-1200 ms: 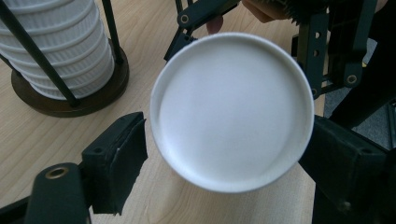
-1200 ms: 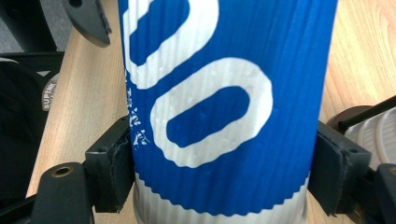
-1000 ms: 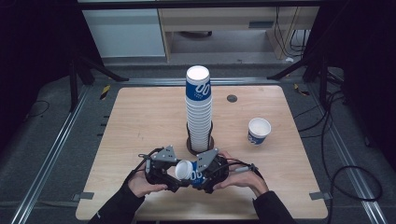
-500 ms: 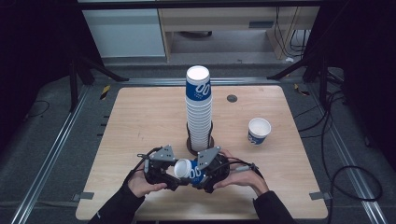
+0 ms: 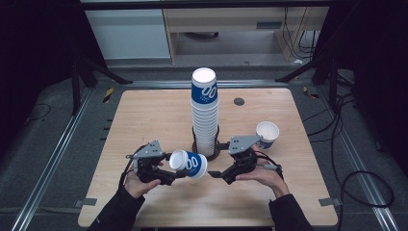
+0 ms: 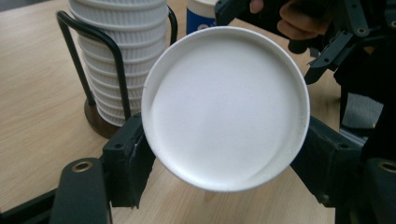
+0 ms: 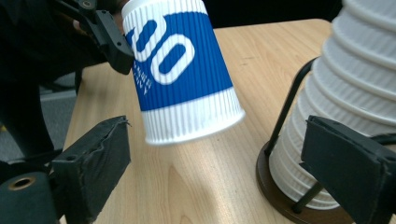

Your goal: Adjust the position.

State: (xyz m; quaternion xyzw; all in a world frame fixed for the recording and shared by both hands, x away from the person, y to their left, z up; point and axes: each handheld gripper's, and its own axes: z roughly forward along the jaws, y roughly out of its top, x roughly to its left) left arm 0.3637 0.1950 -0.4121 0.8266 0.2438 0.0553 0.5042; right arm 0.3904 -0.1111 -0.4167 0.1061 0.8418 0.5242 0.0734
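The ribbed white paper cup with a blue band (image 7: 180, 70) carries two large white rounded characters that read like "00", with a line of small white print beside them too blurred to read. The same "00" mark shows on the top cup of the tall stack of white ribbed paper cups (image 5: 204, 91).
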